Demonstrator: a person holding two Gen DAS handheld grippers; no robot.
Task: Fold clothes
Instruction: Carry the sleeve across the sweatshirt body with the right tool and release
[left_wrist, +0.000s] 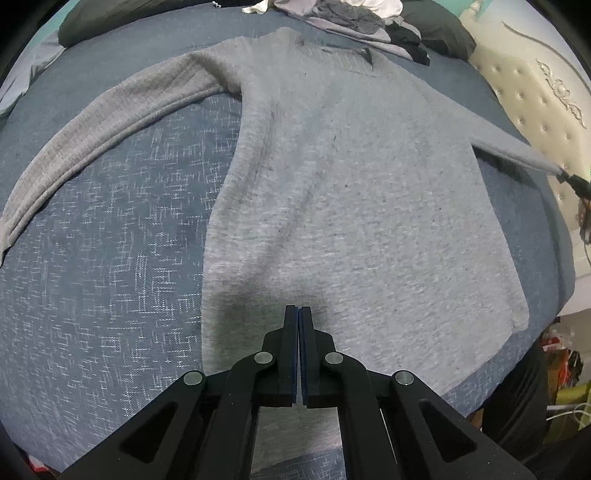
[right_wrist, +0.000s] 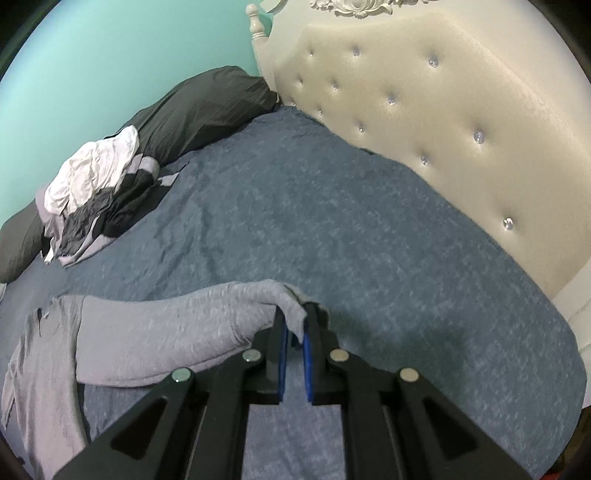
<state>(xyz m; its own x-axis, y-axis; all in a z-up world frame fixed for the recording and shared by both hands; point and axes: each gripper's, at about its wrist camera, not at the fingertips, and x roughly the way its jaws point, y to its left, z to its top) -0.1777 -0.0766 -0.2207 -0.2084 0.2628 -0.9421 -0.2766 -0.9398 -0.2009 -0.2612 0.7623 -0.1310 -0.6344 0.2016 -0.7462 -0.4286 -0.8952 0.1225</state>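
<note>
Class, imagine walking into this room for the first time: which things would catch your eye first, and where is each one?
A grey sweater lies spread flat across the blue bedspread, filling the middle. The right gripper pinches one sleeve cuff, lifted near the cream tufted headboard. A heap of unfolded clothes sits at the far edge.

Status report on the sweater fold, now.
Left gripper shut, empty, over grey sweater hem. Right gripper shut on sleeve cuff, lifted off bed. Clothes pile clear of the fold.
</note>
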